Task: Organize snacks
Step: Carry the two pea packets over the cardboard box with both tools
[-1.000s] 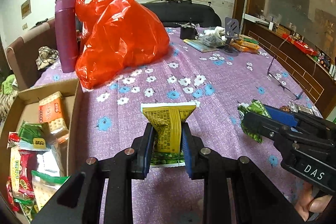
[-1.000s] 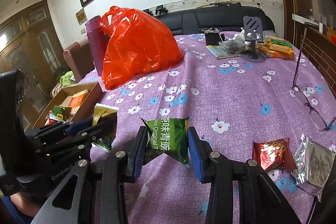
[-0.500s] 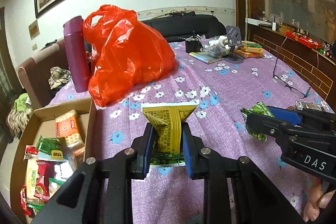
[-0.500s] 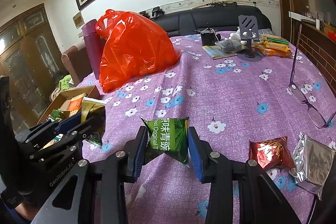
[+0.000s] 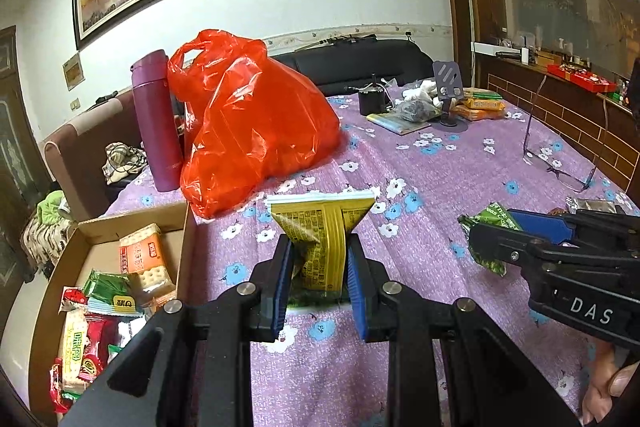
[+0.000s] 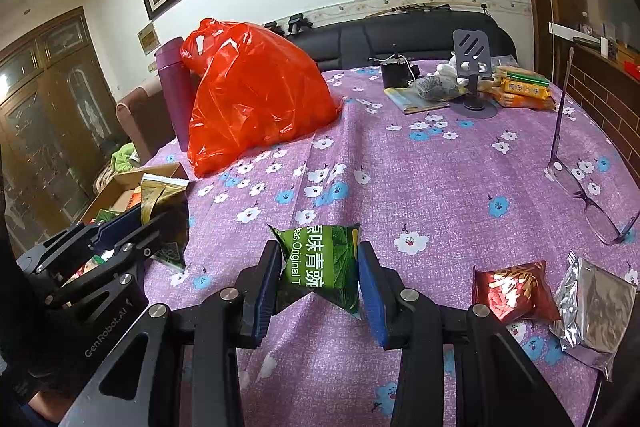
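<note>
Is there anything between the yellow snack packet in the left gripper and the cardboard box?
Nothing visible. The yellow packet, clamped in the left gripper, hangs just beside the open cardboard box; only the box's near wall lies between them.

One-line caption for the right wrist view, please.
Right tool shut on a green snack packet above the floral tablecloth; red packet and silver packet lie alongside.

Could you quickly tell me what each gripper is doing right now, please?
Left gripper: closed on the yellow snack packet.
Right gripper: closed on the green snack packet.
</note>
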`<state>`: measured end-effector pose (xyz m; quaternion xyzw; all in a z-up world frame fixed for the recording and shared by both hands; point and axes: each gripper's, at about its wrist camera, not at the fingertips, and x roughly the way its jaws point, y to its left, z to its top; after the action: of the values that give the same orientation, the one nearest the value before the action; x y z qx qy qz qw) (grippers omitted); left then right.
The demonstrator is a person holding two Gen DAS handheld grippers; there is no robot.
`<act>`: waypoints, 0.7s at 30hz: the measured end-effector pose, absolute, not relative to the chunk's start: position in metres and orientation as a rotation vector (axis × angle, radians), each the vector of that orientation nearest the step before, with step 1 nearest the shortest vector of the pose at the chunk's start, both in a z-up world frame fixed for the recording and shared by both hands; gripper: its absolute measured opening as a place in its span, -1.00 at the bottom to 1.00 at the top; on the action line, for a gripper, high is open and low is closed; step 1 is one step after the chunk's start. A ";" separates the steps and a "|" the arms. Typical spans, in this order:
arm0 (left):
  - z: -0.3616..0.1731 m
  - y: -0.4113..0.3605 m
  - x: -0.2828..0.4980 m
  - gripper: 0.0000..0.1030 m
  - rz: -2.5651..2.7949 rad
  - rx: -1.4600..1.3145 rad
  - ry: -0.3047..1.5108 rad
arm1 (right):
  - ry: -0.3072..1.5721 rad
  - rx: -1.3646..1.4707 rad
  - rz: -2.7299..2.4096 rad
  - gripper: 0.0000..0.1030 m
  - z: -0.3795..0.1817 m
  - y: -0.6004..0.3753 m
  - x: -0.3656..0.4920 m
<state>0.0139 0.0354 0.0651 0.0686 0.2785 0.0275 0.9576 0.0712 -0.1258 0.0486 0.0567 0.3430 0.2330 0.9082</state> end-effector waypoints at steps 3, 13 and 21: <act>0.066 0.035 0.012 -0.52 0.060 0.143 0.555 | 0.709 0.115 0.480 -0.19 0.049 -0.126 0.071; 0.073 0.035 0.006 -0.52 0.064 0.140 0.538 | 0.695 0.107 0.483 -0.19 0.051 -0.125 0.070; 0.102 0.072 -0.038 -0.51 0.072 0.054 0.506 | 0.671 0.105 0.489 -0.19 0.053 -0.123 0.069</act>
<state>-0.0377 0.0724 0.1024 0.0267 0.2502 0.0356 0.9672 0.0688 -0.1231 0.0534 0.0510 0.3259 0.2374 0.9137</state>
